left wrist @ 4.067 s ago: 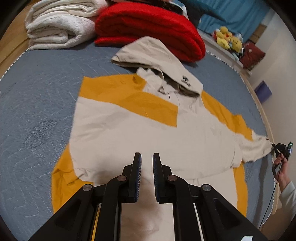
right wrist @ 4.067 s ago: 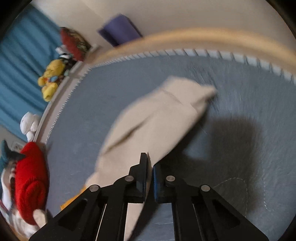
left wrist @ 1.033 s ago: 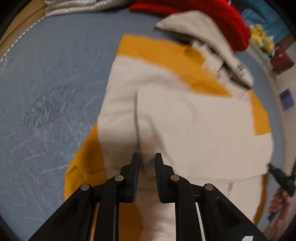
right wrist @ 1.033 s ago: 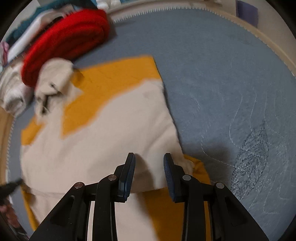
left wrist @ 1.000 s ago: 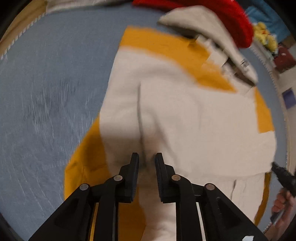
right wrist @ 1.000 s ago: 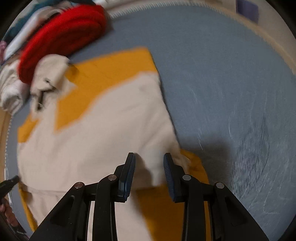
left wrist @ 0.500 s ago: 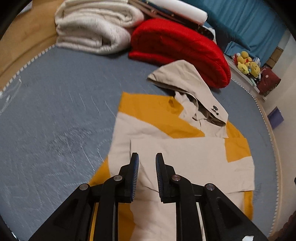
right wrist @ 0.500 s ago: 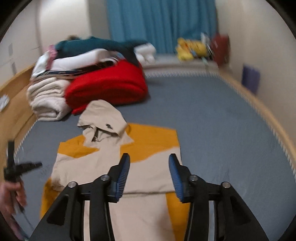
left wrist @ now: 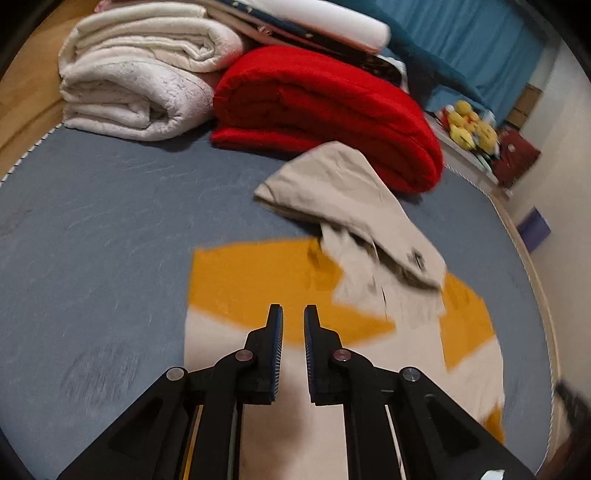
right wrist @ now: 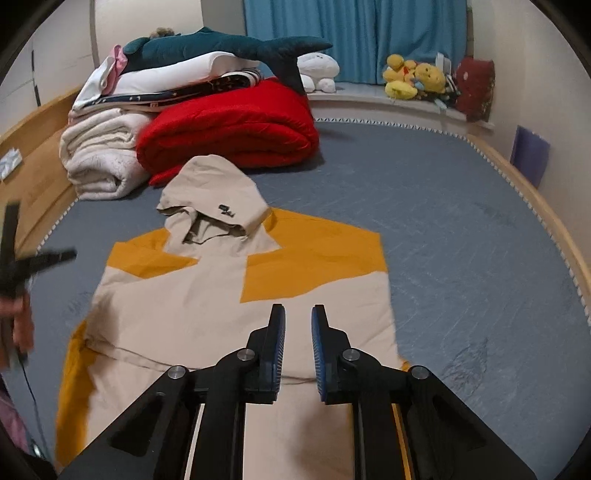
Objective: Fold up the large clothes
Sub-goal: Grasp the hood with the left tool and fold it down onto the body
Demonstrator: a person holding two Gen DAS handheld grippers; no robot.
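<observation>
You work over a bed with a grey-blue quilted cover (right wrist: 461, 229) and a wooden frame (right wrist: 40, 173) around it. Behind the bed hangs a blue curtain (right wrist: 354, 33), and pale walls close the room on both sides.

At the far left of the cover lies a folded white blanket (right wrist: 99, 158), with a stack of bedding and a plush shark (right wrist: 221, 48) on top. Beside it is a rolled red blanket (right wrist: 236, 129). On the ledge at the right sit yellow plush toys (right wrist: 413, 81) and a dark red cushion (right wrist: 476, 88). A purple box (right wrist: 530, 155) stands by the right wall.

The hoodie (right wrist: 192, 306), beige with orange panels, lies flat in the middle of the cover, its sleeves folded over the chest and its hood (right wrist: 214, 195) touching the red blanket.

Your left gripper (left wrist: 293, 328) hangs above the left part of the hoodie; its jaws are closing, only a narrow gap remains, and nothing is between them. Your right gripper (right wrist: 298, 328) hangs above the right part; its jaws are closing too and hold nothing. Your left hand (right wrist: 16, 325) shows blurred at the left edge of the right view.
</observation>
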